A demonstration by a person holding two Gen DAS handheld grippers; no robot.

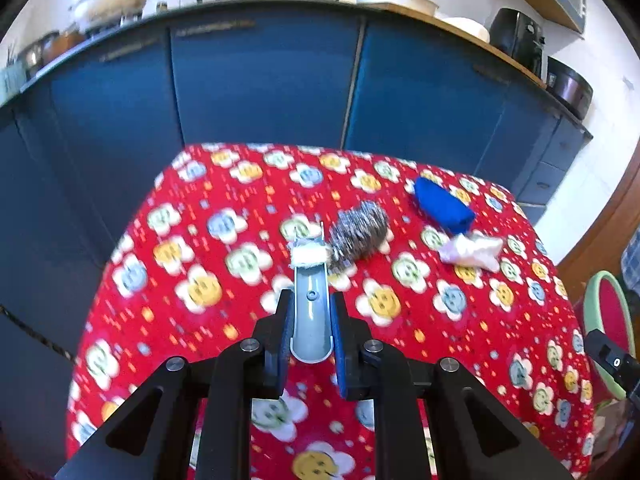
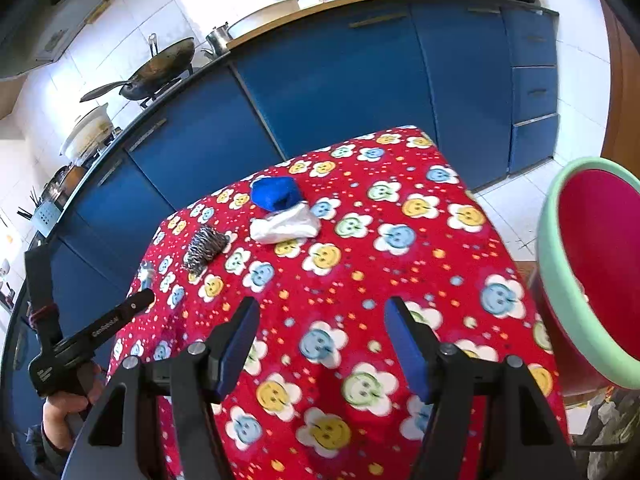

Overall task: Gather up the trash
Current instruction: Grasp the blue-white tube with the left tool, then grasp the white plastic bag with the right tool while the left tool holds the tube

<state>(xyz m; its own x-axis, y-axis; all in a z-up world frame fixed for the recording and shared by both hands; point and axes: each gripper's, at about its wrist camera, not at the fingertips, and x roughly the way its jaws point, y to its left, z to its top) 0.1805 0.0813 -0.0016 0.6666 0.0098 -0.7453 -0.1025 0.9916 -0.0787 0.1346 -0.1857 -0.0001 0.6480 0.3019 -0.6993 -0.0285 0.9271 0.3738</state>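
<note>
My left gripper (image 1: 311,312) is shut on a grey plastic handle (image 1: 311,320) with a white pad and metal prongs at its far end (image 1: 307,255), held over the red flowered tablecloth (image 1: 224,320). Just past its tip lies a steel-wool scrubber (image 1: 358,234), also in the right wrist view (image 2: 205,249). A blue cloth bundle (image 1: 442,204) (image 2: 276,193) and a crumpled white wrapper (image 1: 472,252) (image 2: 285,227) lie farther right. My right gripper (image 2: 322,344) is open and empty above the cloth's (image 2: 360,280) near part. The left gripper's body (image 2: 80,344) shows at the left.
A red basin with a green rim (image 2: 592,272) (image 1: 608,320) stands off the table's right side. Blue kitchen cabinets (image 1: 260,80) run behind the table, with a wok (image 2: 160,68), pots and appliances on the counter. White tiled floor (image 2: 512,208) lies to the right.
</note>
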